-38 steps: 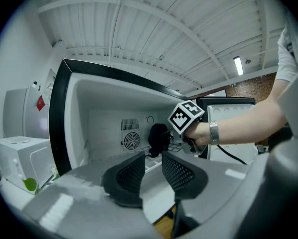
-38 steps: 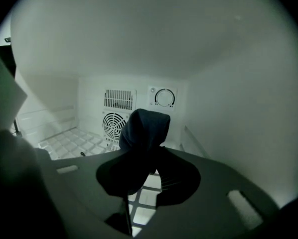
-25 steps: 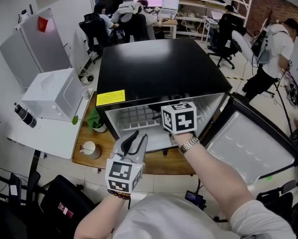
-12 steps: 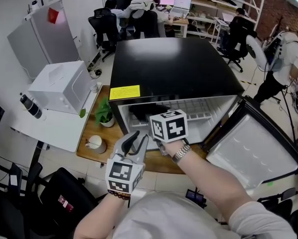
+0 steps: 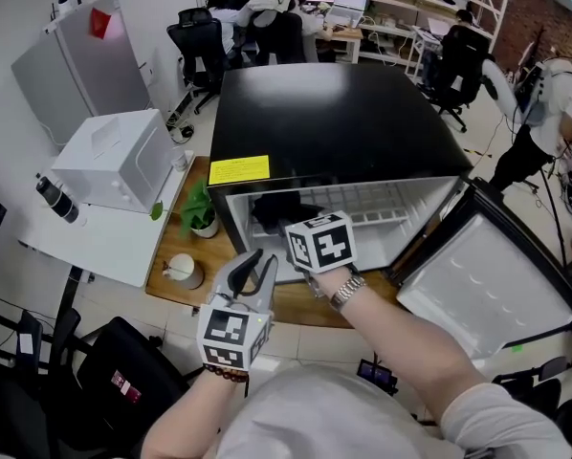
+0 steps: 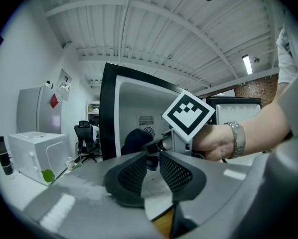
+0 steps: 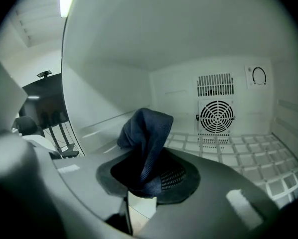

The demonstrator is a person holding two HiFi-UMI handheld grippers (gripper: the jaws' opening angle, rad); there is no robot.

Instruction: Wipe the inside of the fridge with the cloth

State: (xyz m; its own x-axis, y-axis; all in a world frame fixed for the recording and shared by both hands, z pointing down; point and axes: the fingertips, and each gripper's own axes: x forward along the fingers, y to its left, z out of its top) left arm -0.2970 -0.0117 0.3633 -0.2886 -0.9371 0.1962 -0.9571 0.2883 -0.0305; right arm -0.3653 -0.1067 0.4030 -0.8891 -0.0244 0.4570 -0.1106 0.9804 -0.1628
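The black fridge [image 5: 334, 122] stands with its door swung open to the right. My right gripper [image 5: 300, 226] reaches into the left part of its white interior, shut on a dark blue cloth [image 5: 275, 208]. In the right gripper view the cloth [image 7: 146, 133] sticks up bunched from the right gripper [image 7: 150, 176], near the left inner wall. My left gripper [image 5: 257, 259] hangs in front of the fridge, below the opening. Its jaws are closing with nothing between them; in its own view the left gripper [image 6: 153, 158] shows a narrow gap.
A fan grille [image 7: 216, 116] and a dial [image 7: 258, 75] sit on the back wall above a wire shelf [image 7: 238, 153]. The open door [image 5: 477, 275] stands to the right. A white box [image 5: 114, 165], a small plant [image 5: 202, 213] and a pot [image 5: 183, 270] are at the left.
My right gripper has moved left inside the fridge with the cloth, toward the left wall. The left gripper stays in front, its jaws a little narrower.
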